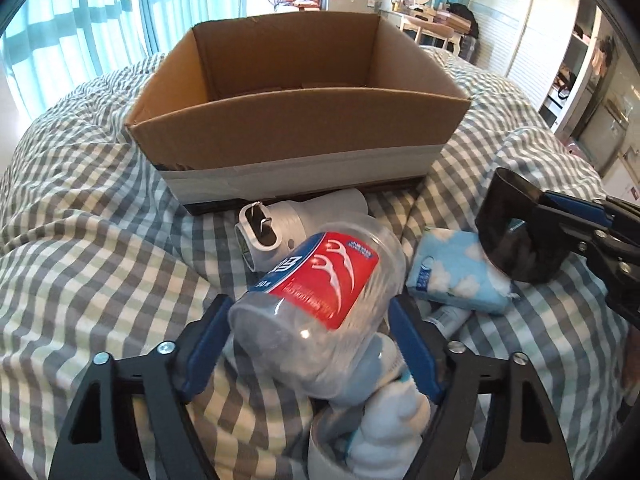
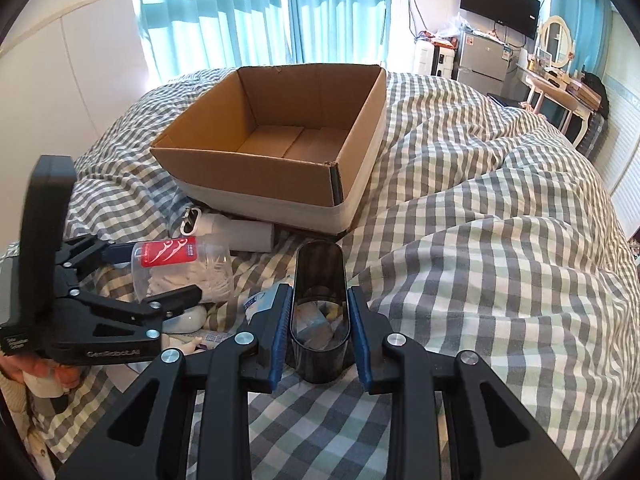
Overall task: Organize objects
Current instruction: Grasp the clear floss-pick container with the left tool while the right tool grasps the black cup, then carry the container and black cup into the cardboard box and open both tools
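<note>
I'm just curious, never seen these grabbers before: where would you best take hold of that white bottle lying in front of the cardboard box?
Grip the white bottle across its round middle, coming from above: it lies on its side, and the cardboard box blocks its far side.

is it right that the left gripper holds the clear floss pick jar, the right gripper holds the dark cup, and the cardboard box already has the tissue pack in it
Not quite. The cardboard box shows only bare floor in the right wrist view; the tissue pack lies on the bedspread. Otherwise correct: the left gripper holds the clear floss pick jar, the right gripper the dark cup.
</note>
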